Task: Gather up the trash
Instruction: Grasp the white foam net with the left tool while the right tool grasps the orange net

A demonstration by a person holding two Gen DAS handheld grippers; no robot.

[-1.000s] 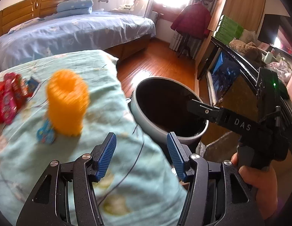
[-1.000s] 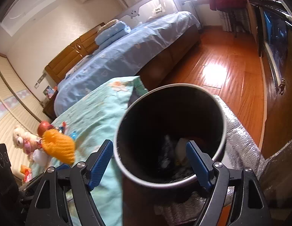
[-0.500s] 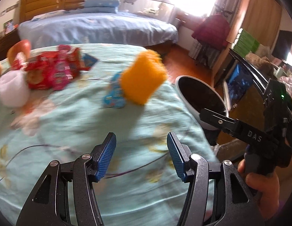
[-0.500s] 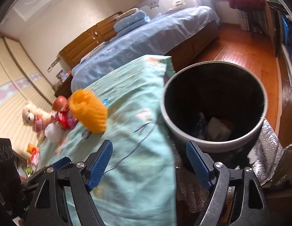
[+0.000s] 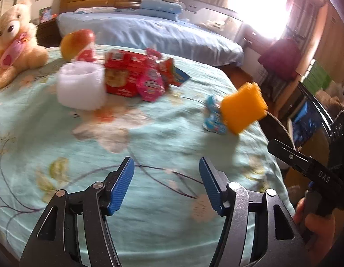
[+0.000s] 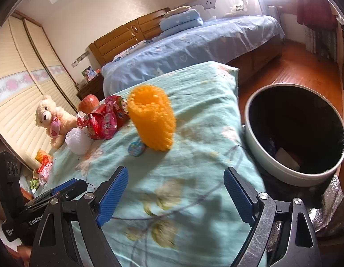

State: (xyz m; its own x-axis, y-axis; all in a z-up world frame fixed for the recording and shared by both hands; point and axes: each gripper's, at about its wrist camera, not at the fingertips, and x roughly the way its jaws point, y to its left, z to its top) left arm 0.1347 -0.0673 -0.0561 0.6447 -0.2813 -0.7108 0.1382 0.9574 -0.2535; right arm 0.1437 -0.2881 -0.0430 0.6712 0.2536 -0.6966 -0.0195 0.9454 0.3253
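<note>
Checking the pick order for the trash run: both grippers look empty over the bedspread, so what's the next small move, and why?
Probably ease the right gripper forward to straddle the orange foam net. Its jaws are opening with nothing between them, the net stands upright just ahead, nearest the bin, and the left gripper is empty too but farther from the net.

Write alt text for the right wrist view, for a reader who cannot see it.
The right gripper, its blue-padded jaws opening and empty, hangs over a pale green floral bedspread. An orange foam net sleeve stands ahead of it beside a small blue wrapper, with red snack packets and a teddy bear further left. A dark-lined waste bin sits to the right.
</note>
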